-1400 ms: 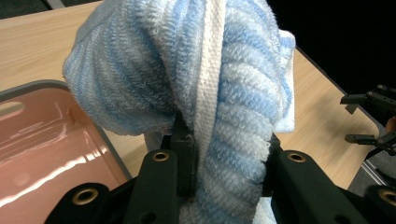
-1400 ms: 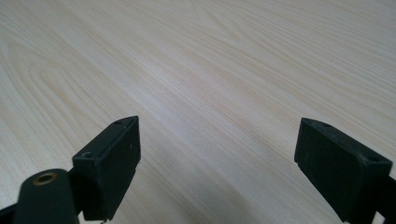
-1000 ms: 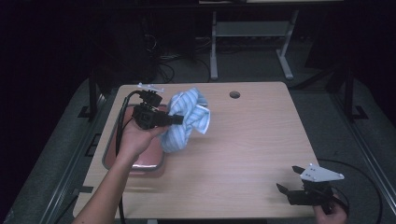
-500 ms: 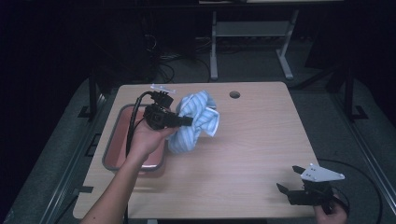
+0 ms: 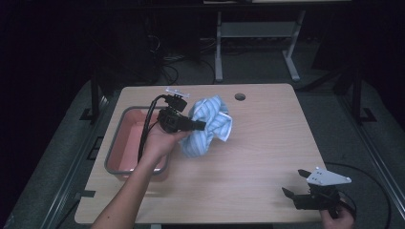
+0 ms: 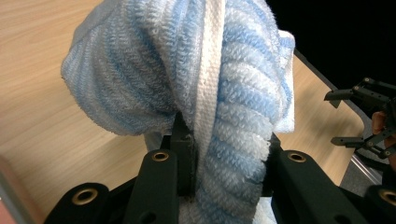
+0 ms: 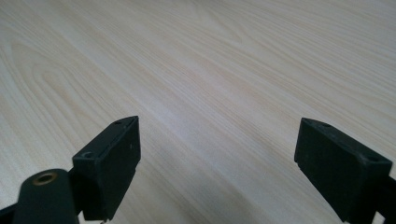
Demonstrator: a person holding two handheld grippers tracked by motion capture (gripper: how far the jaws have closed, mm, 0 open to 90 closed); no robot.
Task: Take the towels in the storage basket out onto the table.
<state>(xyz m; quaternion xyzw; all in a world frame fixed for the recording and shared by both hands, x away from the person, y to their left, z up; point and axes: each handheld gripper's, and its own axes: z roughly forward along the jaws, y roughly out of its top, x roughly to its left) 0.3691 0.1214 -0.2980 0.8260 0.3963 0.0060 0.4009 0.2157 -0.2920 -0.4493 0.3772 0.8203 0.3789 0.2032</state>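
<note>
— What's around the work area?
— A pale rectangular wooden table [image 5: 267, 157] with a round cable hole [image 5: 239, 97] near its far edge, lit from above.
— And beyond?
— Dark room, grey carpeted floor [image 5: 334, 119], a grey metal stand [image 5: 258, 33], black cables [image 5: 176, 62] tangled on the floor.

A light wooden table [image 5: 248, 162] with rounded corners carries a pink plastic tub with a grey rim [image 5: 125, 143] near its left edge (seen from above). A small round cable hole [image 5: 239, 97] sits near the far edge. Behind stands a grey metal frame [image 5: 258, 33].
</note>
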